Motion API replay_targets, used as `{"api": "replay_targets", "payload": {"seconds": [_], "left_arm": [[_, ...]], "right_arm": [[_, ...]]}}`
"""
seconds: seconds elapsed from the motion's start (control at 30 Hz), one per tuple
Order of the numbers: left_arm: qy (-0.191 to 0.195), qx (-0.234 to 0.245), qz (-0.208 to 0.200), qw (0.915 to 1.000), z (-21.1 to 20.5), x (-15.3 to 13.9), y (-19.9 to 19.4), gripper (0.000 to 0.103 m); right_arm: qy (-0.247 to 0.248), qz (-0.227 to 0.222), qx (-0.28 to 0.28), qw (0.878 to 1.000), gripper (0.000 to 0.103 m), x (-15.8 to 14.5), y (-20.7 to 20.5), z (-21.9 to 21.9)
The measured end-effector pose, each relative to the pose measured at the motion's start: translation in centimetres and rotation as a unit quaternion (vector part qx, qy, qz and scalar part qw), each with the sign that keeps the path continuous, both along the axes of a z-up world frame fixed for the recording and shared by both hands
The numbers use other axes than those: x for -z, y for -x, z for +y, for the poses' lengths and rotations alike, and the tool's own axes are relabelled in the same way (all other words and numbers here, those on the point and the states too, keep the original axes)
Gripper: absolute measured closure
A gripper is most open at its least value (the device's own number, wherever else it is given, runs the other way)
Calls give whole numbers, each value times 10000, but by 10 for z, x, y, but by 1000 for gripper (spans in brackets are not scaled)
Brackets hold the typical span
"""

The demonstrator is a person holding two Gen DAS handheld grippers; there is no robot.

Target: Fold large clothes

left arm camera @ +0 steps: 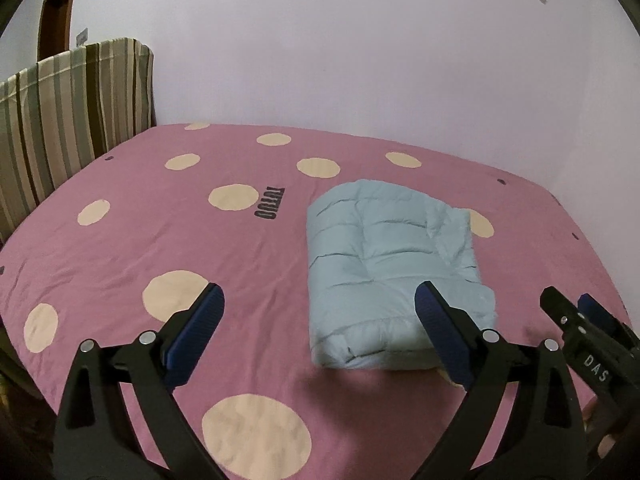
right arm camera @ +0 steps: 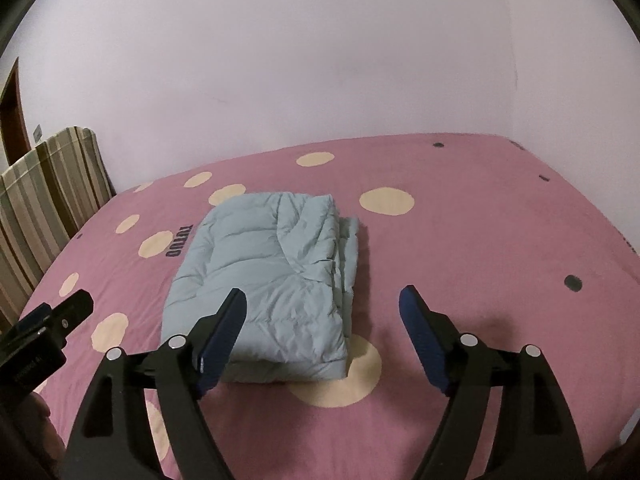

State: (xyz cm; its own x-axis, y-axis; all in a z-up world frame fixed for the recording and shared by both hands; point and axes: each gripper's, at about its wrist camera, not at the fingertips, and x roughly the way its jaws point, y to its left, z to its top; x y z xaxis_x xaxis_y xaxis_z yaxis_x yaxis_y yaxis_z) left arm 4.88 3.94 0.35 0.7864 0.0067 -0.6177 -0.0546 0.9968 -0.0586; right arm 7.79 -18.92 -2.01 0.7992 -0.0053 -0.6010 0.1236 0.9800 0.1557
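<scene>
A light blue padded jacket (left arm camera: 384,248) lies folded into a thick rectangle on the pink bed cover, right of centre in the left wrist view. My left gripper (left arm camera: 320,292) hovers above its near left edge, open, with nothing between the blue pads. In the right wrist view the folded jacket (right arm camera: 272,264) sits left of centre, its layered edges facing right. My right gripper (right arm camera: 323,293) hangs over its near right corner, open and empty. Each gripper shows in the other's view: the right gripper (left arm camera: 568,312) at the right edge, the left gripper (right arm camera: 60,320) at the left edge.
The pink bed cover (left arm camera: 160,240) with cream dots and a black "TUTUO" print (left arm camera: 270,204) fills the bed. A striped cushion or headboard (left arm camera: 60,128) stands along the left side. A pale wall (right arm camera: 320,60) runs behind the bed, with a brown door frame (left arm camera: 56,12) at far left.
</scene>
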Motion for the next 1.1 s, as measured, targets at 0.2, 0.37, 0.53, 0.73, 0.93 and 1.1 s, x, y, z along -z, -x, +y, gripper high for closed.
{"api": "replay_targets", "payload": {"seconds": [0.2,0.37,0.53,0.73,0.93,1.1], "left_arm": [[-177,-12,-140,9997,-6,-7,18,6],[-178,7,-141,9997,-9,-9,27,6],[-145,60,-133,9998,-12,-13,31,6],[-187,82,-114,9997,-15,-16,33,6],[-152,40,-109,9998,-14,-18,33,6],[-155,108,-111,9998,-15,-18,34,6]], "right_arm": [[100,-99,-31,9999,23,-7,17,4],[108,-133,-47,9998,23,-10,23,7],[116,-187,-56,9997,23,-14,28,9],[112,-213,-42,9997,22,-16,30,10],[119,-228,-63,9997,22,-18,32,11],[128,-229,-63,9996,22,-17,32,12]]}}
